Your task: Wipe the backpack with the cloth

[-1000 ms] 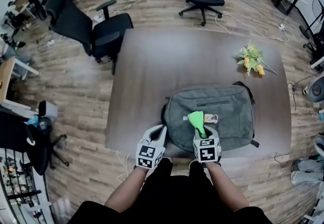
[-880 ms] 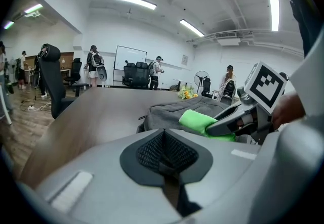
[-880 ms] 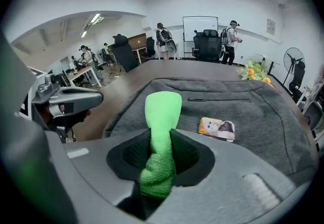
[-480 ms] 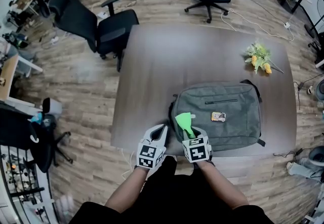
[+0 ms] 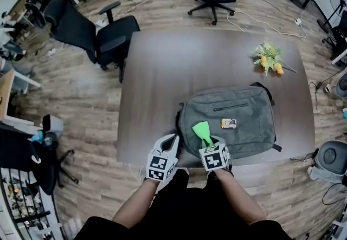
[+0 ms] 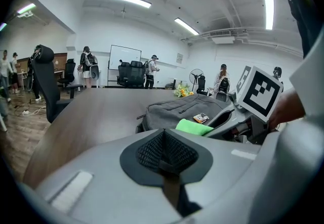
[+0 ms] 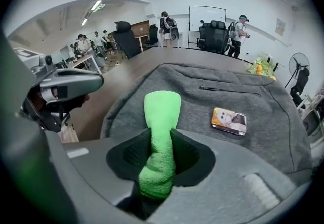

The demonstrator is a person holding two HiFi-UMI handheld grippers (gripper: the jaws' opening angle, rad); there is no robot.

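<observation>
One grey fabric backpack [image 5: 238, 109] is lying flat by the near edge of the dark wooden table [image 5: 179, 65], carrying one small picture-printed card [image 5: 229, 123]. One bright green cloth [image 5: 201, 130] is sticking out over its near left corner, with the right gripper [image 5: 209, 141] clamping it. The left gripper [image 5: 171, 140] is hovering beside it at the near edge, jaws together and empty. One yellow flower bunch [image 5: 268, 60] is lying towards the far right corner.
</observation>
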